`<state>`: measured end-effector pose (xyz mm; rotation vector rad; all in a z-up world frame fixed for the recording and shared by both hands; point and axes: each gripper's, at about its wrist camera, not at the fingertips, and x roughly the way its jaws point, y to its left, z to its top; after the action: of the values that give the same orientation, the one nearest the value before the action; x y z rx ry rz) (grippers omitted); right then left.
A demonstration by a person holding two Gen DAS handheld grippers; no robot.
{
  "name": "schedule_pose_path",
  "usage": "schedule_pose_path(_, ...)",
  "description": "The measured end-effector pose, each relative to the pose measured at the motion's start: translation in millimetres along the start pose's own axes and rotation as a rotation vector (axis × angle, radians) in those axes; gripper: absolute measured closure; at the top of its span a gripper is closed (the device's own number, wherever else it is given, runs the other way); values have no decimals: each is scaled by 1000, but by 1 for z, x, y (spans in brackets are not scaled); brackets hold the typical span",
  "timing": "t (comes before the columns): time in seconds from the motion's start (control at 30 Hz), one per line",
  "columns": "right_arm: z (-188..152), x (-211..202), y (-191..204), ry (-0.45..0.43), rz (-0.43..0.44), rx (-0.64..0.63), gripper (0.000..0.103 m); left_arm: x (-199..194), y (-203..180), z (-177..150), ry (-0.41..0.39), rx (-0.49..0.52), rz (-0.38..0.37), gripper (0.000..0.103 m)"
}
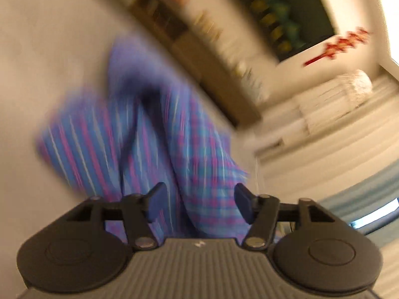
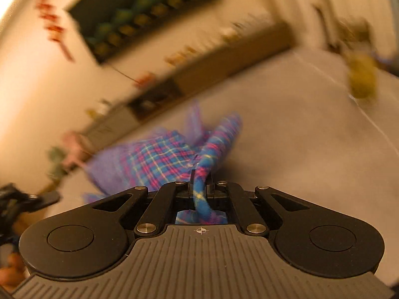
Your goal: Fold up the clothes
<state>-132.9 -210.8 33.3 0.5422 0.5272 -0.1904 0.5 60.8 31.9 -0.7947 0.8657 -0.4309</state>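
A blue, pink and purple plaid garment (image 1: 139, 134) lies bunched on a pale grey surface (image 1: 49, 49); the view is motion-blurred. My left gripper (image 1: 199, 200) is open, its fingers apart over the near part of the cloth, gripping nothing. In the right wrist view the same plaid garment (image 2: 159, 159) hangs and spreads ahead. My right gripper (image 2: 200, 177) is shut on a twisted strip of it, which runs between the fingers and back toward the gripper body.
A long low wooden shelf (image 2: 224, 57) with small items runs along the far wall under a dark picture (image 2: 144, 12). A yellow-green object (image 2: 361, 77) sits at the far right of the pale surface (image 2: 299, 137). A white bundle (image 1: 349, 87) lies at right.
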Motion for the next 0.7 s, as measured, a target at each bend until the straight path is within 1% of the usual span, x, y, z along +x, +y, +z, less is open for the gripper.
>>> schedule_pose_path(0.03,-3,2,-9,8,-23,6,92,13,6,-11,29,-30,3,29)
schedule_pose_path(0.07,1,-1,-9,-7,-31,-14,89,25,12,-22,57,-60,7,23)
schedule_pose_path(0.1,5,-5,-10,-22,-40,-34,83,38,18,-33,86,-90,10,22)
schedule_pose_path(0.13,10,-8,-10,-40,-48,-56,70,41,17,-35,68,-52,49,21)
schedule_pose_path(0.17,19,-12,-4,-81,-52,-94,61,41,13,-34,30,17,104,18)
schedule_pose_path(0.2,27,-15,4,-117,-53,-134,50,41,9,-33,-8,85,159,15)
schedule_pose_path(0.23,36,-18,11,-151,-52,-174,46,41,7,-31,-39,136,208,15)
schedule_pose_path(0.3,56,-29,31,-183,-18,-254,44,43,7,-27,-93,220,300,14)
schedule_pose_path(0.33,64,-34,46,-178,7,-291,33,45,6,-24,-104,243,328,14)
schedule_pose_path(0.37,70,-28,62,-151,44,-335,24,52,4,-23,-100,254,346,14)
schedule_pose_path(0.4,74,-15,78,-100,94,-387,13,61,2,-24,-91,263,364,14)
schedule_pose_path(0.43,74,-2,91,-40,144,-439,12,67,0,-25,-81,280,380,14)
schedule_pose_path(0.47,74,12,104,21,191,-488,12,73,-3,-27,-70,299,396,14)
schedule_pose_path(0.5,71,27,112,82,215,-513,12,77,-2,-29,-60,318,408,14)
schedule_pose_path(0.53,69,43,119,143,236,-537,13,81,0,-31,-50,336,419,15)
schedule_pose_path(0.57,66,59,123,205,228,-556,16,85,2,-34,-39,354,430,20)
schedule_pose_path(0.6,64,74,126,268,219,-573,26,89,4,-36,-29,372,441,39)
schedule_pose_path(0.63,61,89,122,331,196,-582,54,89,7,-29,-32,379,450,55)
schedule_pose_path(0.67,58,103,117,392,176,-590,74,88,10,-18,-41,382,457,86)
schedule_pose_path(0.7,56,112,105,435,169,-580,103,86,13,-7,-51,385,465,91)
